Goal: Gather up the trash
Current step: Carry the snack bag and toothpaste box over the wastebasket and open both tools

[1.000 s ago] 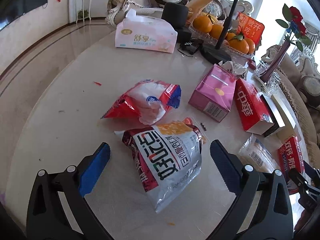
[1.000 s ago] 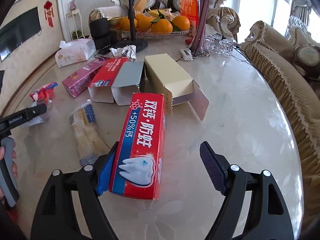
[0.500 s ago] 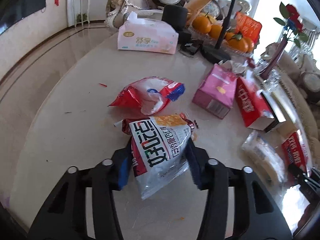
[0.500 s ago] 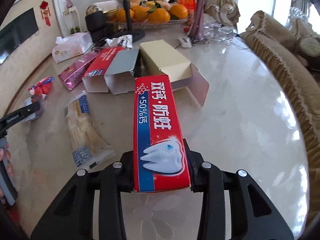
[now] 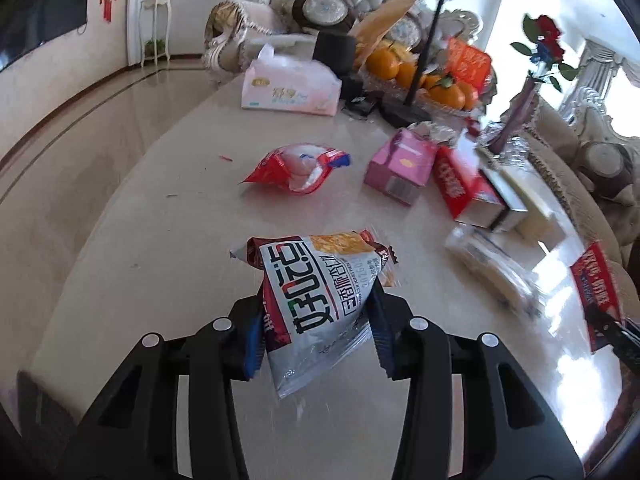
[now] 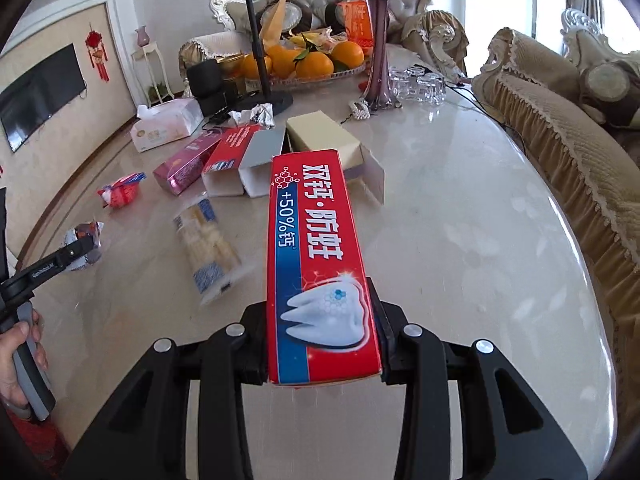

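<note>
My left gripper [image 5: 316, 320] is shut on a silver and dark red snack bag [image 5: 316, 288] and holds it lifted off the marble table [image 5: 140, 240]. My right gripper [image 6: 322, 328] is shut on a red and blue toothpaste box [image 6: 316, 248], held above the table and pointing away. On the table lie a red and white wrapper [image 5: 296, 166], a pink box [image 5: 400, 164], a red open box [image 5: 464, 188], a cream box [image 6: 324, 140] and a clear plastic wrapper [image 6: 208, 248]. The left gripper with its bag shows in the right wrist view [image 6: 80, 246].
A tissue pack [image 5: 290, 90], a black tripod stand [image 6: 260, 52], a tray of oranges [image 6: 304, 60], a purple vase [image 6: 378, 56] and glasses [image 6: 418, 84] stand at the far end. A sofa [image 6: 560, 140] runs along the right edge.
Both grippers were open around their items, then closed on them. The snack bag and the toothpaste box are now lifted off the table.
</note>
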A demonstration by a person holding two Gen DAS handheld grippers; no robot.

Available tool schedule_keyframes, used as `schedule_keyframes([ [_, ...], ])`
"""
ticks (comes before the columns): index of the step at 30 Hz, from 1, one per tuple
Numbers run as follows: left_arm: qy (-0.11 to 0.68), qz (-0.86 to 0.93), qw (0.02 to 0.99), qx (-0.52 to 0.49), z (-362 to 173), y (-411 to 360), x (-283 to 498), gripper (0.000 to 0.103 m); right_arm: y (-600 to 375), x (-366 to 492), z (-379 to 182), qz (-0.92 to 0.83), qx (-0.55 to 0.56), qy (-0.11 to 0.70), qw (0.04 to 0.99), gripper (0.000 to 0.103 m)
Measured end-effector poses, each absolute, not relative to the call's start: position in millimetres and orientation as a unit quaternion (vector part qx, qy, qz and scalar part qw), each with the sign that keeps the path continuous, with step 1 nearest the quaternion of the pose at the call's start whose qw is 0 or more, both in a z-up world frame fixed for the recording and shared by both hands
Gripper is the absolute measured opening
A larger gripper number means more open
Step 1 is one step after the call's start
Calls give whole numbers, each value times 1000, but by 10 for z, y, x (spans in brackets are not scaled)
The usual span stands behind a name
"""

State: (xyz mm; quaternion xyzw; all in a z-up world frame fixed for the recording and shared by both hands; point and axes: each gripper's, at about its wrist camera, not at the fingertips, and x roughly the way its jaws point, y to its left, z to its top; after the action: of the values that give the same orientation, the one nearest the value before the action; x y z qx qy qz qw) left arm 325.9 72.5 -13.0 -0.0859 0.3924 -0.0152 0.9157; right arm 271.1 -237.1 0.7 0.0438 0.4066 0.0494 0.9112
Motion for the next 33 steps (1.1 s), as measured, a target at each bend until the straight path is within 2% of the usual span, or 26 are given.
schedule_keyframes([
  [10,338,-81,936,-58,290,562,2085,43,-2196,1774,235,104,52,361,925,35],
  [19,335,-136,931,-47,220,447,1061,43,-1854,957,351,186,24,346,919,35],
  [25,366,-163,916,-23,-33,356,470,44,-1686,403,190,207,-29,367,907,35],
  [29,407,-177,896,-8,-335,303,221,43,-1575,135,-179,225,-39,427,875,35],
  [33,489,-187,852,10,-955,142,265,44,-1411,58,-723,235,-48,502,831,35],
])
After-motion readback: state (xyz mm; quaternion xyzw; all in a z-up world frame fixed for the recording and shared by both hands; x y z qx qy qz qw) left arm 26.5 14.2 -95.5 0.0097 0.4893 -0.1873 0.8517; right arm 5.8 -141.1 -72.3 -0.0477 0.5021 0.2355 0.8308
